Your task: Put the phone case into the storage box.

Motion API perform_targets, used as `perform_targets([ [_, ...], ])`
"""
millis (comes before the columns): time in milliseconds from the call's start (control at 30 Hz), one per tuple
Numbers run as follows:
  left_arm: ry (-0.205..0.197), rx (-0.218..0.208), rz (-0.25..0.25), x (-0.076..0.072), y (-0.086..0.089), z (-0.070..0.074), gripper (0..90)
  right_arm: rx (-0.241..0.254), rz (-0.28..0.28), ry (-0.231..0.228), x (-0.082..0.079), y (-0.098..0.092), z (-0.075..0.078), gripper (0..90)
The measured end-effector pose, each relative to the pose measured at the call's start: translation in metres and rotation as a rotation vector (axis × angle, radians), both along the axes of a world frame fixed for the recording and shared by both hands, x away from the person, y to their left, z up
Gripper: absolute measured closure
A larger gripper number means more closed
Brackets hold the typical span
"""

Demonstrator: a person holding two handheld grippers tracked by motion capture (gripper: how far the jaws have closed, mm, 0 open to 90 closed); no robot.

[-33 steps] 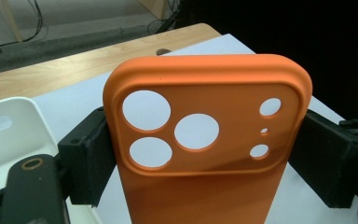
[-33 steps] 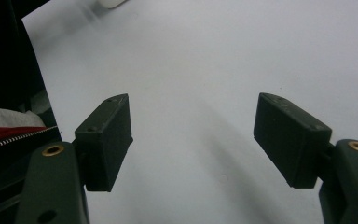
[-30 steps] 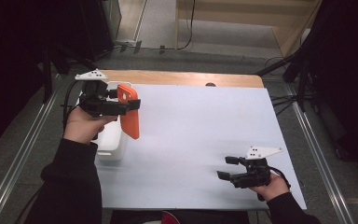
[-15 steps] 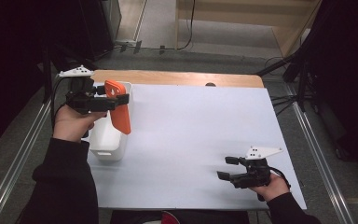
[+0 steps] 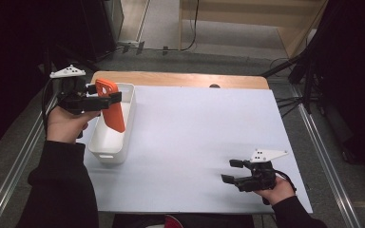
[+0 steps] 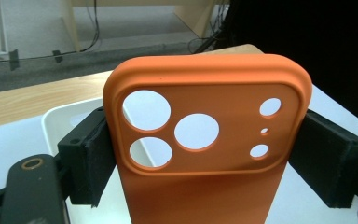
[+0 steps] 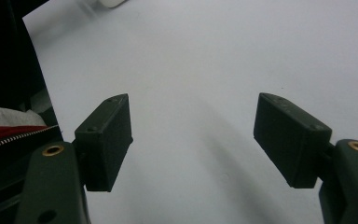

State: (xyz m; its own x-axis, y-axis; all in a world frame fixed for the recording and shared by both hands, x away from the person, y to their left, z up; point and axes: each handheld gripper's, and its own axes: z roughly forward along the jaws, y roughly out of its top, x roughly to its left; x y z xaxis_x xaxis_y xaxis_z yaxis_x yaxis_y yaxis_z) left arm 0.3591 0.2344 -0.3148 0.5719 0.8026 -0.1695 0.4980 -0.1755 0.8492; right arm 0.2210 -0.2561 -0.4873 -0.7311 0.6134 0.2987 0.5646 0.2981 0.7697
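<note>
Partly hidden: orange phone case [image 6: 205, 154] bottom cut off, left claw [image 6: 205, 158] clamping.

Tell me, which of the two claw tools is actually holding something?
The left gripper, over the white bin: its jaws clamp the orange phone case by its sides. The right gripper has open jaws with nothing between them.

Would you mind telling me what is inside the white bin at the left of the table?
The white bin shows a bare floor at its near end. The orange phone case, gripped by the left claw, hangs above it and hides the rest.
</note>
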Motion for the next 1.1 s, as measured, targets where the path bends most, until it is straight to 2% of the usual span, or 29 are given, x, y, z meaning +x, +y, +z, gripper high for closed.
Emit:
perform_targets([
  [67,-0.006,0.012,0.021,0.002,0.001,-0.001,16.0,0.003,-0.003,-0.001,0.0,0.0,0.0,26.8],
  [133,-0.001,-0.003,0.027,0.004,0.002,-0.002,16.0,0.003,-0.006,0.003,0.001,-0.001,0.0,26.8],
  [300,0.003,0.004,0.057,0.016,0.0,-0.004,16.0,0.003,-0.002,0.003,0.001,0.001,0.0,26.8],
  [367,-0.004,0.007,0.058,0.02,-0.001,-0.004,16.0,0.004,0.002,-0.002,0.001,0.003,0.0,26.8],
  [433,0.011,-0.005,0.05,0.026,-0.003,-0.005,16.0,0.005,0.005,-0.002,0.001,0.003,0.0,26.8],
  [500,0.015,0.005,0.058,0.031,-0.005,-0.004,16.0,0.006,0.006,-0.002,0.001,0.003,0.001,26.8],
  [600,0.019,-0.003,0.065,0.037,-0.008,-0.003,16.0,0.007,0.004,-0.002,0.001,0.003,0.001,26.8],
  [733,0.01,0.044,0.086,0.047,-0.014,0.0,16.1,0.006,-0.002,-0.007,0.002,0.001,0.0,26.8],
  [900,0.017,0.052,0.104,0.059,-0.017,0.0,16.0,0.009,0.0,-0.006,0.003,0.002,0.001,26.8],
  [1100,0.005,0.064,0.128,0.069,-0.02,-0.006,16.0,0.008,-0.001,-0.009,0.004,0.002,0.001,26.8],
])
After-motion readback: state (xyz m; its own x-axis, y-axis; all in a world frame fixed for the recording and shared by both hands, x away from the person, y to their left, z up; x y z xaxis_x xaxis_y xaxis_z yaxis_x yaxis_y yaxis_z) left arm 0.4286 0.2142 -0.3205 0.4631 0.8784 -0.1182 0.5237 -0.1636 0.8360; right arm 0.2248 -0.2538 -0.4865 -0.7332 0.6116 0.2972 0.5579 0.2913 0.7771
